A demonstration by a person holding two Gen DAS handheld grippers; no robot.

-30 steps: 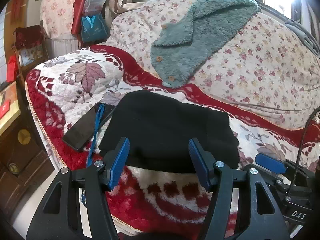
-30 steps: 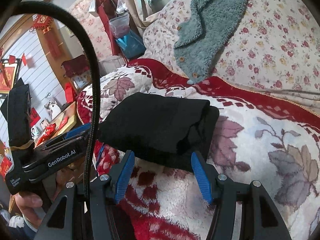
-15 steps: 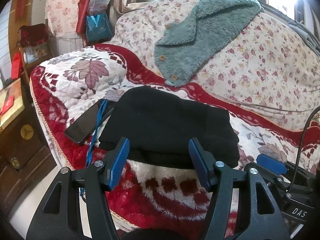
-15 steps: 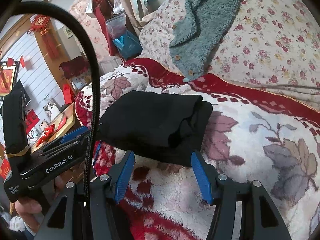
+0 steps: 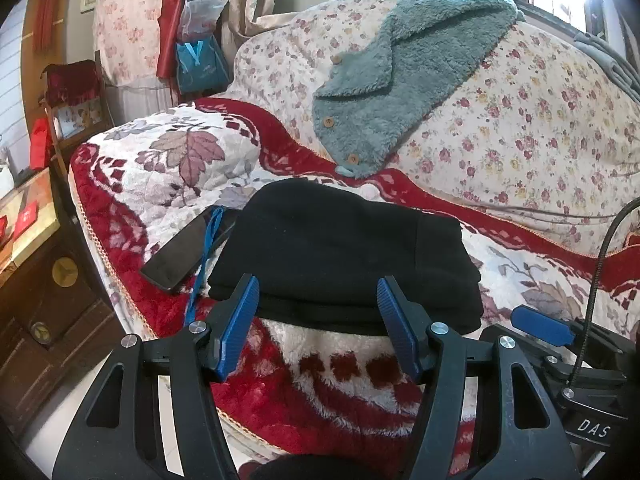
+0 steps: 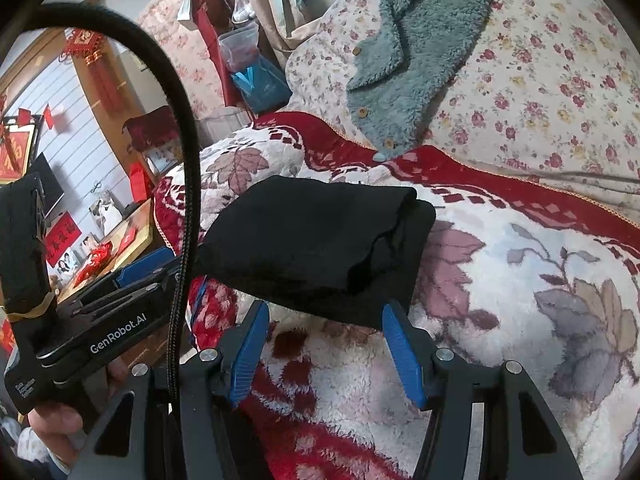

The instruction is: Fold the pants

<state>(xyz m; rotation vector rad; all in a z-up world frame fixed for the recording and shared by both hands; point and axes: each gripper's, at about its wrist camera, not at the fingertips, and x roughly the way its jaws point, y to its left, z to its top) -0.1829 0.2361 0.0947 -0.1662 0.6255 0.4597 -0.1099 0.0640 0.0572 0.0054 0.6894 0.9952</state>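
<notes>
The black pants (image 5: 340, 252) lie folded in a compact stack on the red and white plush blanket (image 5: 340, 364), near its front edge. They also show in the right wrist view (image 6: 316, 248). My left gripper (image 5: 318, 300) is open and empty, its blue fingers just short of the stack's near edge. My right gripper (image 6: 324, 324) is open and empty, just in front of the stack's right half. The left gripper body (image 6: 100, 332) shows at the left of the right wrist view.
A black phone (image 5: 180, 252) with a blue strap (image 5: 204, 256) lies left of the pants. A teal fleece jacket (image 5: 400, 88) is draped on the floral sofa back (image 5: 520, 120). A wooden cabinet (image 5: 36, 300) stands left of the blanket edge.
Both grippers have drawn back and lifted slightly from the folded pants. The pants have stayed in place. Both stay open.
</notes>
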